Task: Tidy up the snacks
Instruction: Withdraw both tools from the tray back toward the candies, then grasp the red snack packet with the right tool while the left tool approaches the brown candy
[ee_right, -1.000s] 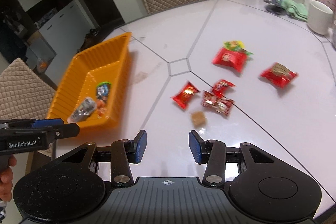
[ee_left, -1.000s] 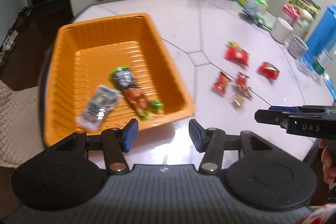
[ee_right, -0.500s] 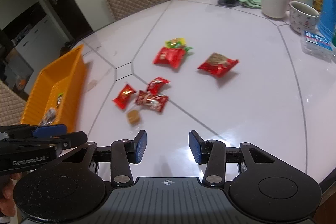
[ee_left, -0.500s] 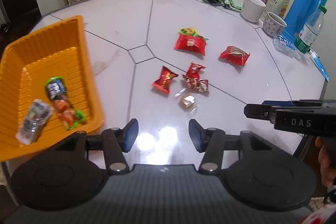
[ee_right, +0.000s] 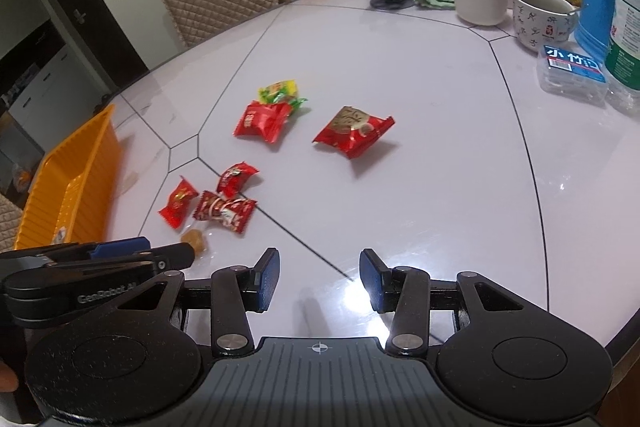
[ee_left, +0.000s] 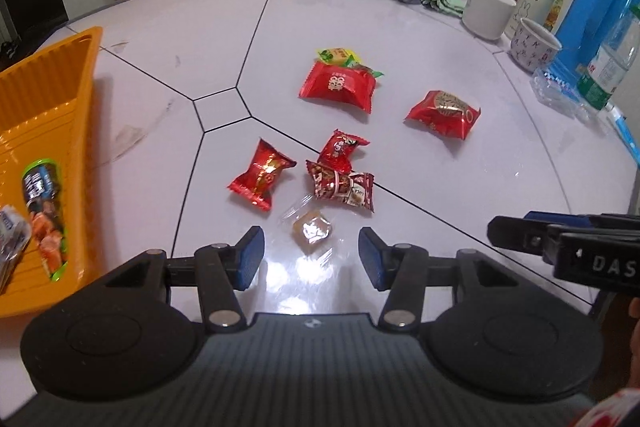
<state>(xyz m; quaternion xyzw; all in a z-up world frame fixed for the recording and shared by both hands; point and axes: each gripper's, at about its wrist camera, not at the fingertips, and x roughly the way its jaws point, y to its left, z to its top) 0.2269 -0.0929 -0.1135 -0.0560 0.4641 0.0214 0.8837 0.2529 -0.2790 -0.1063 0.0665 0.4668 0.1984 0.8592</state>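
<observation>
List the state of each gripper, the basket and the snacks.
left gripper: open, empty, just short of the clear-wrapped candy.
right gripper: open, empty, over bare table.
orange basket: upright, holding two packets.
clear-wrapped candy: sealed, lying on the table.
dark red candy: sealed, flat, touching the small red candy behind it.
big red pouch: sealed, overlapping a yellow-green packet.

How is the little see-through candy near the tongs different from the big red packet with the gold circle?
The see-through candy is small, with a clear wrapper showing a brownish lump; the red packet with the gold circle is much bigger, shiny and opaque. The candy lies just ahead of the open left tongs; the packet lies farther out, alone. Both rest on the white table, outside the orange basket.
</observation>
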